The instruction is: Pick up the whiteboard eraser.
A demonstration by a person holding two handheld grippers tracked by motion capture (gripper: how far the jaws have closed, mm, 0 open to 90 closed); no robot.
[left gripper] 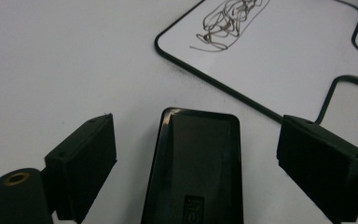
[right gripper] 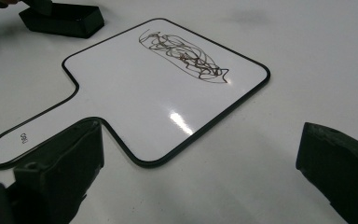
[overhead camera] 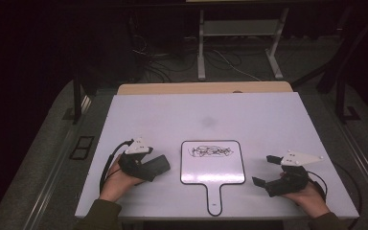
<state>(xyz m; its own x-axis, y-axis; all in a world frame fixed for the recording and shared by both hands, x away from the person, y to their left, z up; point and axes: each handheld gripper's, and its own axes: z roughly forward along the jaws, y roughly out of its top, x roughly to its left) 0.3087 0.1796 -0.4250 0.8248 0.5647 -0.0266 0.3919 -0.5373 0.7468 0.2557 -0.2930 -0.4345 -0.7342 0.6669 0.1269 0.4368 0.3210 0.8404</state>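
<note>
A black eraser block [left gripper: 193,163] lies flat on the white bench [left gripper: 51,60] between the left tool's [left gripper: 196,158] two black jaws, a gap showing on either side. Ahead and to the right, a handled whiteboard [left gripper: 279,56] bears a dark scribble [left gripper: 226,23].

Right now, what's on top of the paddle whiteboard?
The whiteboard carries a dark scribble near its far edge and small print on its handle; the rest is bare. Its underside against the table is hidden.

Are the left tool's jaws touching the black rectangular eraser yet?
Apart. In the left gripper view, white table shows on both sides between the black rectangular eraser and the jaws of the left tool, which straddle it.
</note>
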